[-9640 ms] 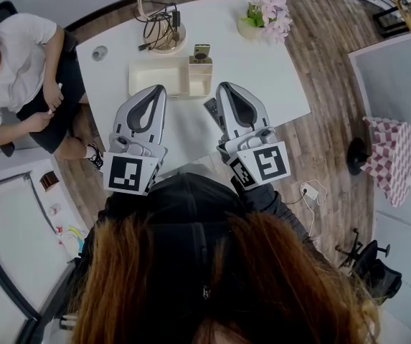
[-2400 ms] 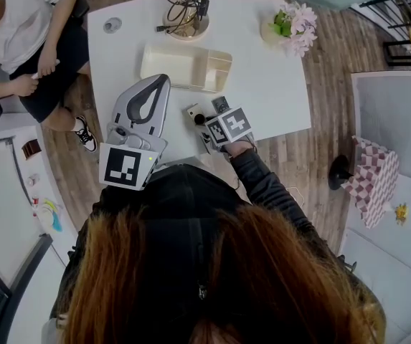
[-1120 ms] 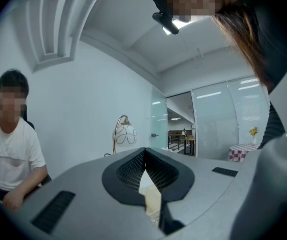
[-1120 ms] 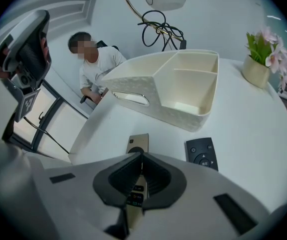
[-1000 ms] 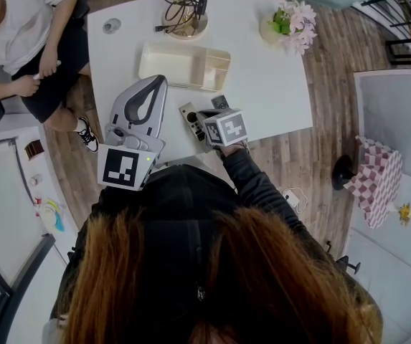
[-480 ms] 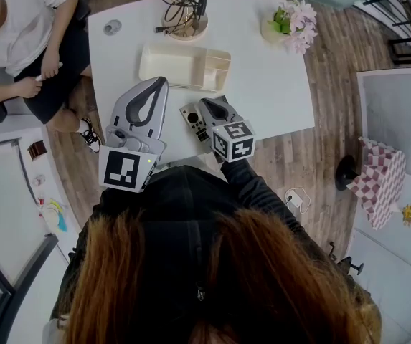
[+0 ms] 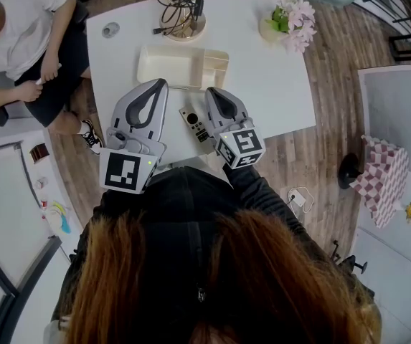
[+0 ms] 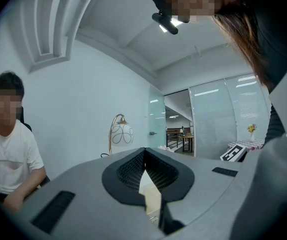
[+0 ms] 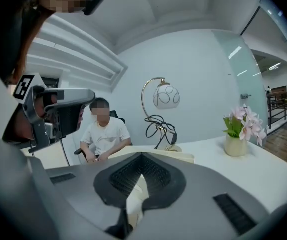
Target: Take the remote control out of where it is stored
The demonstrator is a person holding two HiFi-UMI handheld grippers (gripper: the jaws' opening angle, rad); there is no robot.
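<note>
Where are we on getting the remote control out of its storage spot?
Done: the remote control lies flat on the white table, outside the cream storage tray. In hand: nothing. The left hand-held gripper and the right hand-held gripper are both shut and empty, one on each side of the remote. Left: nothing obvious, the removal looks complete.

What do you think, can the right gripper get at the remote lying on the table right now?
Probably yes. The remote lies bare on the table, right beside the right gripper, with nothing between them. Its jaws are shut, so they would have to open first.
</note>
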